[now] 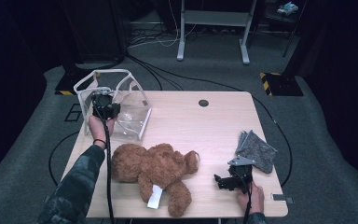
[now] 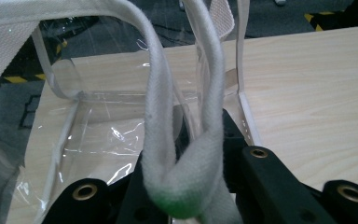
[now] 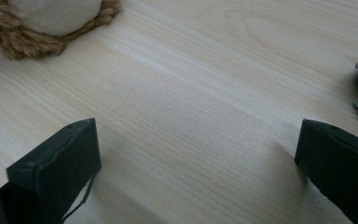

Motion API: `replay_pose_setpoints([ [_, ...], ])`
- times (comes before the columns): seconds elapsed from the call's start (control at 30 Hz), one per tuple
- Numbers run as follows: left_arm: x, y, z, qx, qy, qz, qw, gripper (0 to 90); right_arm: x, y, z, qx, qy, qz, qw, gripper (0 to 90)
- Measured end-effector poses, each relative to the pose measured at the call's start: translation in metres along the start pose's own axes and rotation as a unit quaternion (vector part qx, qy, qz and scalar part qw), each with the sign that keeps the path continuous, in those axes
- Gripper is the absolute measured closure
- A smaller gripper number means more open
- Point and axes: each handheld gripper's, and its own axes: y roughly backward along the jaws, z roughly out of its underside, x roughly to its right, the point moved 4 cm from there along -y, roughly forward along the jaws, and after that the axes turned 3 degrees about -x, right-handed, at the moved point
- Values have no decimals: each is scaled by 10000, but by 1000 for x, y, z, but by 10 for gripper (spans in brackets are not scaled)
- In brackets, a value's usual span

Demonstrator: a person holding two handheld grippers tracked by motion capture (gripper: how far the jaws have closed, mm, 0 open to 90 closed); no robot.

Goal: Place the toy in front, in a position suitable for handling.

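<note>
Left gripper (image 1: 103, 108) at ten o'clock on the table (image 1: 205, 126), jaws clamped on the white webbing handle (image 2: 186, 177) of the clear plastic bag (image 1: 121, 109), which stands at the table's far-left corner. Right gripper (image 1: 223, 181) at four o'clock, jaws wide apart over bare wood, nothing between them. Brown teddy bear (image 1: 154, 170) lies near six o'clock; grey cloth (image 1: 257, 150) at three o'clock, just beyond the right gripper.

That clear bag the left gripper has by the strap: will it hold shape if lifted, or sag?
Probably sags. The bag has thin, creased clear walls, so it looks floppy. The strap folds limply where the left gripper pinches it, so the load would swing. It looks empty, so likely light and easy to drag across the table.
</note>
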Motion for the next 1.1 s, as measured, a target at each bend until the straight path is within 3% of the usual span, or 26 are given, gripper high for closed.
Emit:
replay_pose_setpoints([
  [0.33,0,-13,-14,-52,-19,-206,9998,797,0,0,0,1,7,-2,10000,0],
  [0.4,1,-16,-16,-89,-85,-313,9994,795,0,0,0,2,5,-2,10000,0],
  [0.43,1,-17,-17,-134,-239,-415,9988,793,0,0,0,2,6,-2,10000,0],
  [0.5,1,-20,-18,-130,-353,-502,9980,790,0,0,0,1,6,-2,10000,0],
  [0.67,-2,-28,-27,-219,-438,-676,9965,787,0,0,0,1,7,-1,10000,0],
  [0.77,-3,-31,-32,-265,-489,-729,9958,781,0,0,0,1,1,-3,10000,0],
  [1.0,-8,-40,-35,-325,-399,-775,9957,774,0,0,0,2,6,-6,10000,0],
  [1.1,-7,-43,-34,-367,-350,-697,9963,760,0,0,0,7,4,-16,10000,0],
])
